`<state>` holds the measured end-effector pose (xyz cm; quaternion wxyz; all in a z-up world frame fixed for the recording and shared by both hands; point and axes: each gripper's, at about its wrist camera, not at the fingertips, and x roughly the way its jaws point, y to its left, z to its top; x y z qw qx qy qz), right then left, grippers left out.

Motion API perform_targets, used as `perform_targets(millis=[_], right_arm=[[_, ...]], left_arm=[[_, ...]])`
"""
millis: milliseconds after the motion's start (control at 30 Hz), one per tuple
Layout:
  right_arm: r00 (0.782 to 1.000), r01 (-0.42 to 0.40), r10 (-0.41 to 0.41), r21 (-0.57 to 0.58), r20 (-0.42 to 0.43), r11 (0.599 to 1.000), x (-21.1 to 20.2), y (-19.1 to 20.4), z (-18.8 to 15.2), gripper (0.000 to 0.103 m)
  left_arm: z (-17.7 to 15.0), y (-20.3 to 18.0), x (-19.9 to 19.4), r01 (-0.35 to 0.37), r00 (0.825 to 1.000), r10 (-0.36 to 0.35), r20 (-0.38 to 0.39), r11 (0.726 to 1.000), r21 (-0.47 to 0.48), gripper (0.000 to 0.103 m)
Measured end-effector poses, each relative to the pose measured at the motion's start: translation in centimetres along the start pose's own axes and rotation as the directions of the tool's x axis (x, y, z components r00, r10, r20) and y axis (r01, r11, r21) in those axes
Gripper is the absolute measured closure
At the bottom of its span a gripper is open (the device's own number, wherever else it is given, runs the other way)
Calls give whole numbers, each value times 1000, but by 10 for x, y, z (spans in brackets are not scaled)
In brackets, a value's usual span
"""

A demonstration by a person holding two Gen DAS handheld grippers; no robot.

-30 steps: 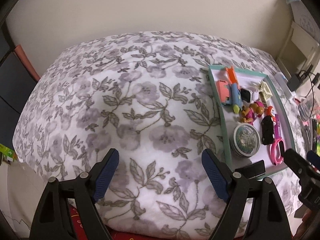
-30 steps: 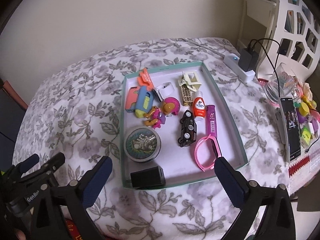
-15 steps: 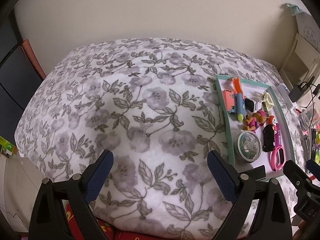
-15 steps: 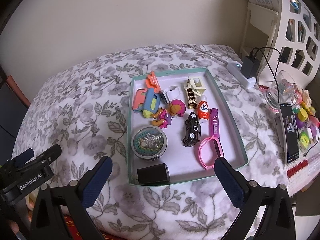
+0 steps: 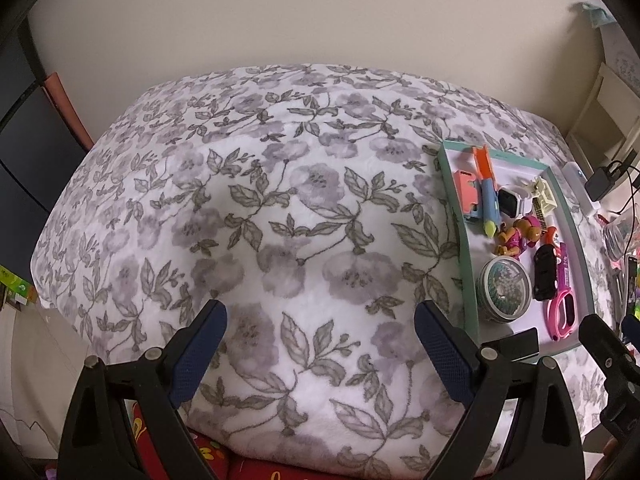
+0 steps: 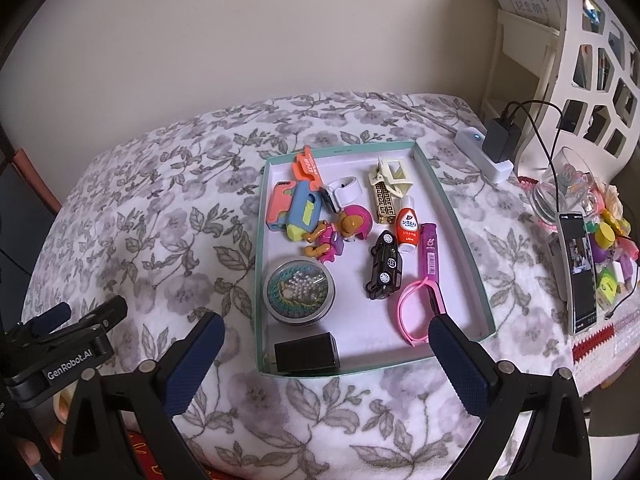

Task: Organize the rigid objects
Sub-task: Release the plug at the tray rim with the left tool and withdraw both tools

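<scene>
Both grippers hang over a table covered in a floral blanket [image 5: 280,220], both angled down at it. The left gripper [image 5: 320,344] has its jaws spread wide with nothing between them, just blanket underneath. The right gripper [image 6: 326,356] is also wide open and empty, parked over the near edge of the teal-rimmed tray [image 6: 476,276], not touching anything in it.

All the little rigid stuff sits inside that tray, which lies on the right half of the blanket. Far left corner: an orange and blue toy blaster [image 6: 298,204], with a white smartwatch [image 6: 344,192] just right of it. Far right: a cream hair claw clip [image 6: 394,174] touching a gold patterned bar [image 6: 385,202]. Middle: a pink and tan toy pup figure [image 6: 340,232], a small white bottle with a red label [image 6: 408,230], a black toy car [image 6: 384,266] and a purple stick [image 6: 429,252] beside it. Pink-handled scissors [image 6: 420,312] lie near the right wall. On the near left there's a round tin with pearly beads on its lid [image 6: 300,290], and a black charger block [image 6: 306,352] in the near corner.

Off to the right of the tray: a white power strip with a black plug [image 6: 486,146], a glass jar [image 6: 560,188], a phone [image 6: 578,268].
</scene>
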<state>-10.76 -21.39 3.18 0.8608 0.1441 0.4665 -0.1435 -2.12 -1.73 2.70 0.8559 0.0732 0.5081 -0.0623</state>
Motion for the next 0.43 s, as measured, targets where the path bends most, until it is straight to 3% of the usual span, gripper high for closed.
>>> perform_targets(millis=[433], right_arm=[[1000,12,-11,-34,7,999,0,3,3,0]], left_arm=[[0,1,2,3,1000,-3,-9,1000,-3,8]])
